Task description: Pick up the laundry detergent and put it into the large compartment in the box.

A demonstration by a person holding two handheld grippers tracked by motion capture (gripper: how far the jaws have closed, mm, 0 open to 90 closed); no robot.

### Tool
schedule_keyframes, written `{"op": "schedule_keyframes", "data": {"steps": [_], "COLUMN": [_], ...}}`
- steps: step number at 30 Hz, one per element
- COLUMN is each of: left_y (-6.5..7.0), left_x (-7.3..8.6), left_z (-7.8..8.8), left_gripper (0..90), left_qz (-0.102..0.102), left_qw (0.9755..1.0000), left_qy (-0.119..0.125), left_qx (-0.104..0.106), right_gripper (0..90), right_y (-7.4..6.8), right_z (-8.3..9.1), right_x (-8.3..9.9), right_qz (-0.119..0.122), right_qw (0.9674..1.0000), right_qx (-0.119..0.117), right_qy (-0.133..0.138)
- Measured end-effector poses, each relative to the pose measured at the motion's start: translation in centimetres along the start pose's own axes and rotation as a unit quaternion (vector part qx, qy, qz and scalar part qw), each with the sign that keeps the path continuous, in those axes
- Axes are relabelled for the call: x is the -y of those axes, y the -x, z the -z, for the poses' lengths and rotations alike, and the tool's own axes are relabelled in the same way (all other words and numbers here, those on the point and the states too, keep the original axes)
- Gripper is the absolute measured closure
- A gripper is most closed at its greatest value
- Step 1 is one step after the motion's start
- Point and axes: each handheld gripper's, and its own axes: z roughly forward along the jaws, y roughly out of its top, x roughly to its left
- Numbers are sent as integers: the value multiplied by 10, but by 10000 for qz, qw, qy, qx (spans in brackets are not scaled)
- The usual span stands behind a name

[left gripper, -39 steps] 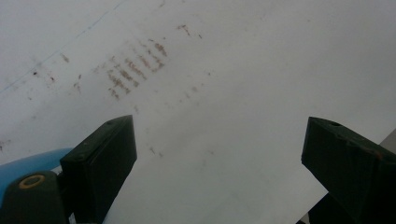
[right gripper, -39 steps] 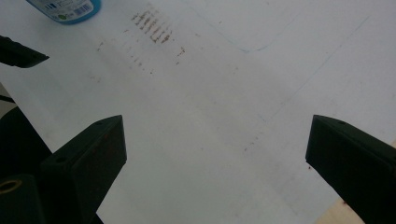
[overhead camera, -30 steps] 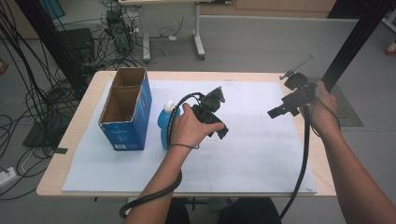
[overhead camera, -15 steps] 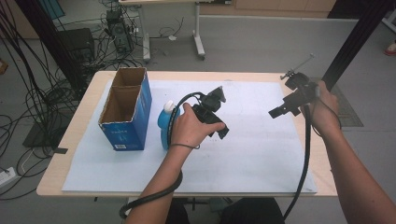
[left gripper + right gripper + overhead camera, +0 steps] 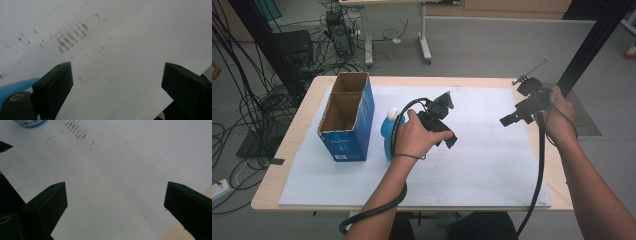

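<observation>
On the left of the light wooden bench (image 5: 302,150) stands a box (image 5: 346,120) with blue outer walls and a plain brown cardboard inside, and just right of it a bright blue bottle (image 5: 388,134) with a white cap. A white sheet (image 5: 492,165) with faint brown smudges covers the bench, and both grippers are black.

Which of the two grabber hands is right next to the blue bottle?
The left gripper, at mid-table: the blue bottle stands just beside the hand holding it. The right gripper hangs far off, over the white sheet near the table's right edge.
</observation>
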Motion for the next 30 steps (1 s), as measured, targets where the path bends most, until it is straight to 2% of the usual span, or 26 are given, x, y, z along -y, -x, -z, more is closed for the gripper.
{"op": "schedule_keyframes", "data": {"steps": [13, 15, 18, 28, 30], "left_y": [6, 6, 6, 3, 2], "left_x": [-6, -7, -9, -8, -7], "left_z": [43, 55, 64, 99, 102], "left_gripper": [99, 97, 91, 85, 85], "left_qz": [-137, -170, -155, -168, -158], "left_qw": [9997, 9994, 9993, 9984, 9984], "left_qy": [204, 260, 309, 433, 439], "left_qx": [-77, -120, -118, -313, -329], "right_gripper": [45, 44, 45, 45, 44], "right_y": [-1, -1, -2, -6, -6], "right_z": [0, 1, 0, -1, -1], "right_x": [-1, -1, -2, -5, -6], "right_qz": [29, 33, 44, 94, 100], "right_qw": [10000, 10000, 10000, 9999, 9999], "right_qx": [46, 53, 62, 54, 57], "right_qy": [-47, -33, -55, -83, -88]}}
